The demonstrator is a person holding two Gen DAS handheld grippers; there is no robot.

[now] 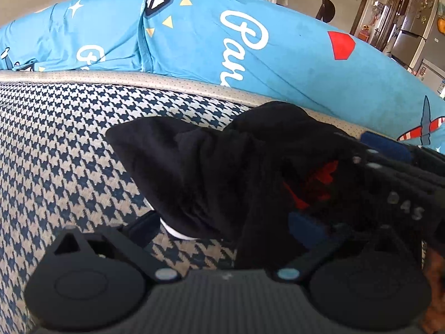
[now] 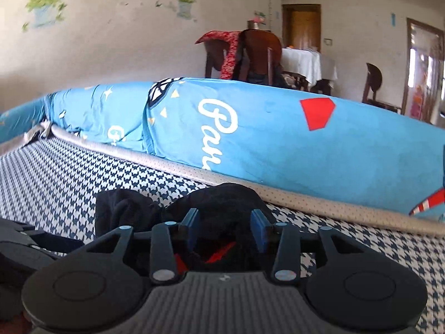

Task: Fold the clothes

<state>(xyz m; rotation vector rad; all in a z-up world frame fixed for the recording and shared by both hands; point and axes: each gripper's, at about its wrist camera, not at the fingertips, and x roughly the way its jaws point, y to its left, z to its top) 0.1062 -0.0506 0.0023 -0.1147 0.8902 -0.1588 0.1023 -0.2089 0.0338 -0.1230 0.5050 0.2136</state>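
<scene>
black garment (image 2: pixel 222 208) bunched between right tongs (image 2: pixel 226 226), spread wide | left tongs (image 1: pixel 222 222) draped by it, state unclear

A navy-and-cream houndstooth cushion (image 2: pixel 83 167) fills the lower half of both views, edged by a beige perforated piping band (image 2: pixel 306 200). Behind it runs a bright blue fabric-covered backrest (image 2: pixel 278 144) printed with white script, a red pentagon and yellow triangles. In the right wrist view, the off-white wall (image 2: pixel 125 41) at upper left carries green plant decals. At upper centre stand a dark wooden chair (image 2: pixel 258 53) draped with red cloth, a white-clothed table (image 2: pixel 306 61) and a brown wooden door (image 2: pixel 301 25). Daylight enters a doorway (image 2: pixel 422 69) at the right edge.
</scene>
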